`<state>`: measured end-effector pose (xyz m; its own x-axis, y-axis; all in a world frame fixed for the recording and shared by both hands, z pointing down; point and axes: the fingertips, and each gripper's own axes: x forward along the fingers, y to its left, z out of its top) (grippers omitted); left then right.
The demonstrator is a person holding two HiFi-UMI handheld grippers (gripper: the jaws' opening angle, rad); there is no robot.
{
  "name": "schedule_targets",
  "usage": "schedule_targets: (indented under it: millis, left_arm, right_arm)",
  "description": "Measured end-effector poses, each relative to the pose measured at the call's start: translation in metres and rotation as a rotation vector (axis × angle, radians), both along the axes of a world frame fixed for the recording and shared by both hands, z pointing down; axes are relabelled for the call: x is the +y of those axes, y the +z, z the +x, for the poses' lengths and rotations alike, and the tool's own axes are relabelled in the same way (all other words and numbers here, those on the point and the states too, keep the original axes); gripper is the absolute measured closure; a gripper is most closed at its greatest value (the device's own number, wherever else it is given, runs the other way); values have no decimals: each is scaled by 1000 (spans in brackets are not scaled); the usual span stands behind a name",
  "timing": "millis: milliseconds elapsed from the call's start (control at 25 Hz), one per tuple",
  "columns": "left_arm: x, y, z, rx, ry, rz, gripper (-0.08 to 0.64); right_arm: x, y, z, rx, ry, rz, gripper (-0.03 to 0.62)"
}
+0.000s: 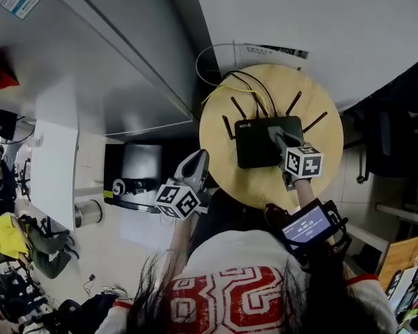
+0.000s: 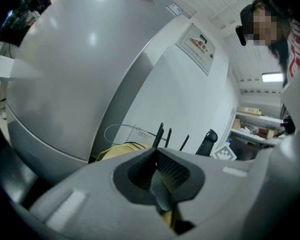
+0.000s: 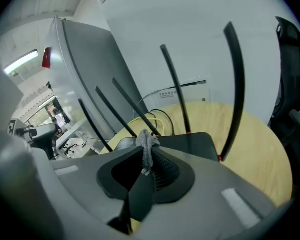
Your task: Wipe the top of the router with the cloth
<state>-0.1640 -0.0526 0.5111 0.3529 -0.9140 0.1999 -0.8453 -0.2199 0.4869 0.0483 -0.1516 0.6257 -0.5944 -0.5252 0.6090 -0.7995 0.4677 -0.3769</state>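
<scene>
A black router (image 1: 259,143) with several upright antennas (image 1: 237,107) lies on a round wooden table (image 1: 327,152). My right gripper (image 1: 279,139) rests over the router's top and is shut on a small grey cloth (image 3: 147,143), which sticks up in a bunch between the jaws. In the right gripper view the router's flat top (image 3: 192,143) lies just ahead of my right gripper (image 3: 146,160). My left gripper (image 1: 197,167) hangs off the table's left edge with its jaws closed on nothing. In its own view my left gripper (image 2: 157,171) points toward the antennas (image 2: 161,133).
Yellow and black cables (image 1: 231,85) trail off the table's far side by the white wall. A grey cabinet (image 1: 111,61) stands to the left, with a black box (image 1: 136,169) on the floor below it. A dark chair (image 3: 290,74) is at the right.
</scene>
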Motion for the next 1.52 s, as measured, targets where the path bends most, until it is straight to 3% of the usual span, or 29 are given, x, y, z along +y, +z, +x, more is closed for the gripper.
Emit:
schedule_targets:
  millis: [560,800,1160,1520]
  left_arm:
    - [14,-3,-13,-5,-33,14,565]
    - [17,-2,-13,-2,-40,13,565]
    - [17,1,-12,-7,-44,9,565]
    - [11,-1,8,-3,-10,8,565]
  right_arm:
    - [75,1,-111,-46,-323,-31,549]
    - [96,17,-118,-2,-406,-56,549]
    - [85,23,-94,4,-339,-61,549]
    - [70,26,-32,19,-181,-59,549]
